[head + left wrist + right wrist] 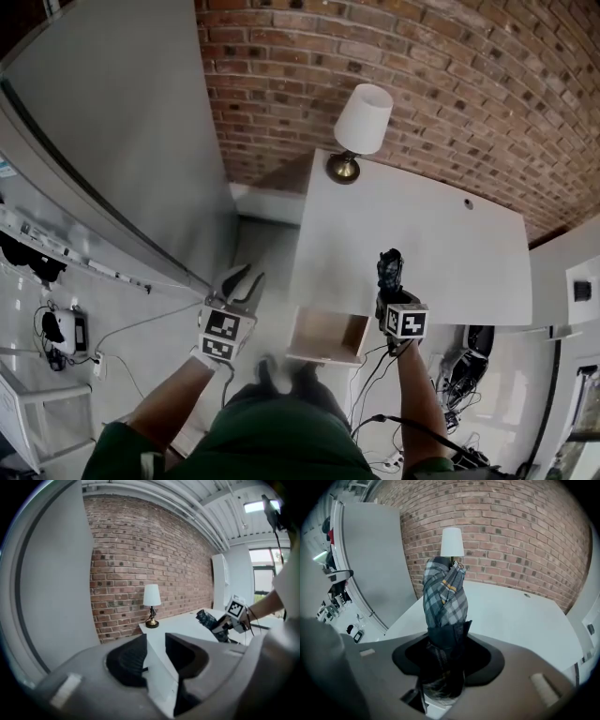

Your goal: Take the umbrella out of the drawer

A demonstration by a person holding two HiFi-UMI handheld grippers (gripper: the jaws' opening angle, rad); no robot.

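My right gripper (445,641) pinches the folded plaid umbrella (444,592) by one end, over the white desk (450,253), clear of the open drawer (326,336). My left gripper (154,656) is spread, empty. Held so low, the umbrella could pivot and slip.

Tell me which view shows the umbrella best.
Right gripper view: the plaid umbrella fills the centre, clamped between the fingers of the right gripper. Head view shows only a small dark stub; left gripper view, a small distant shape.
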